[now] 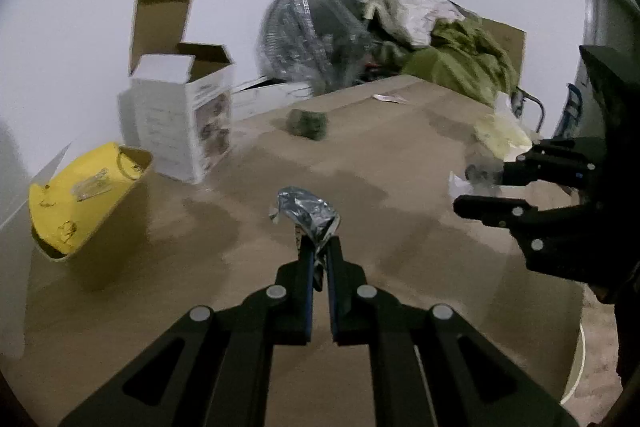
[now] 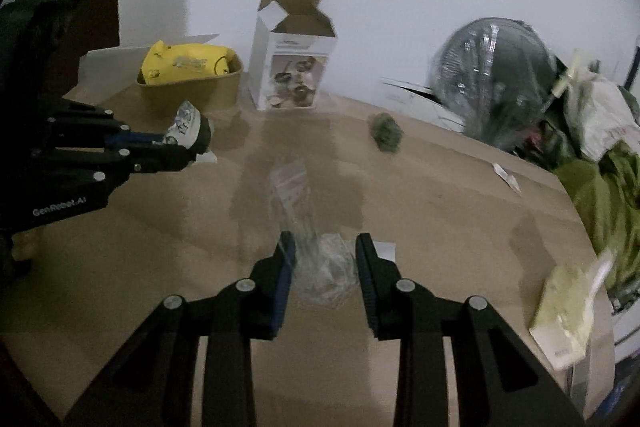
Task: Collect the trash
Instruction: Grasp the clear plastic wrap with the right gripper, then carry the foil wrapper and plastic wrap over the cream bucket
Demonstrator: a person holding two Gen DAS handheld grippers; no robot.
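Note:
My left gripper is shut on a crumpled silvery foil wrapper and holds it above the brown table; it also shows at the left of the right wrist view, wrapper in its tips. My right gripper is open, its fingers either side of a clear crumpled plastic wrapper on the table; it shows at the right of the left wrist view. A brown tub with a yellow bag in it stands far left, also in the right wrist view.
An open white carton stands by the wall. A green scrubber, a small paper scrap and a pale yellow packet lie on the table. A wrapped fan and green cloth pile crowd the far right.

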